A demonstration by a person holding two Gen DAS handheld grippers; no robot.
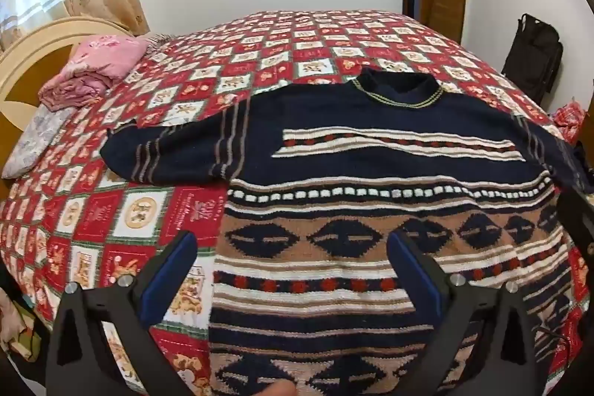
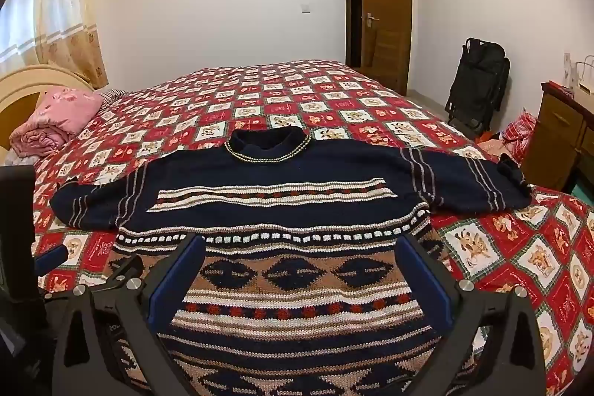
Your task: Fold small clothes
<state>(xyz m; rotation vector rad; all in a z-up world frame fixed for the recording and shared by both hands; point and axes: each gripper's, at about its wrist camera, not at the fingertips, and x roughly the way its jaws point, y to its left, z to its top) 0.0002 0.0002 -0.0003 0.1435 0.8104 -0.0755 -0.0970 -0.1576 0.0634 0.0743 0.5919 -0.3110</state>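
Spread flat, front side up, on the bed lies a navy knitted sweater with tan, cream and red patterned bands (image 1: 371,143) (image 2: 282,206), its collar pointing toward the far wall and its hem toward the cameras, both sleeves stretched out sideways. Under it is a red-and-cream checked quilt printed with cartoon squares (image 1: 282,36) (image 2: 237,99), which covers the whole mattress. Over the sweater's lower half hang both tools, neither touching the knit as far as can be seen: the left gripper (image 1: 293,266) has its blue-padded fingers spread wide, one over the quilt just beside the sweater's left edge and the other over the patterned body, while the right gripper (image 2: 302,270) is likewise splayed, gripping nothing, with both fingers above the banded lower front. At the left edge of the right wrist view, part of the left tool shows beside the sweater's hem. Farther out, a crumpled pink floral blanket (image 1: 92,69) (image 2: 55,121) sits at the head end near a cream curved headboard (image 1: 33,51). Beyond the bed stand a brown wooden door (image 2: 386,10), a black folded stroller against the white wall (image 2: 479,84), and a brown wooden cabinet (image 2: 557,136) at the right.
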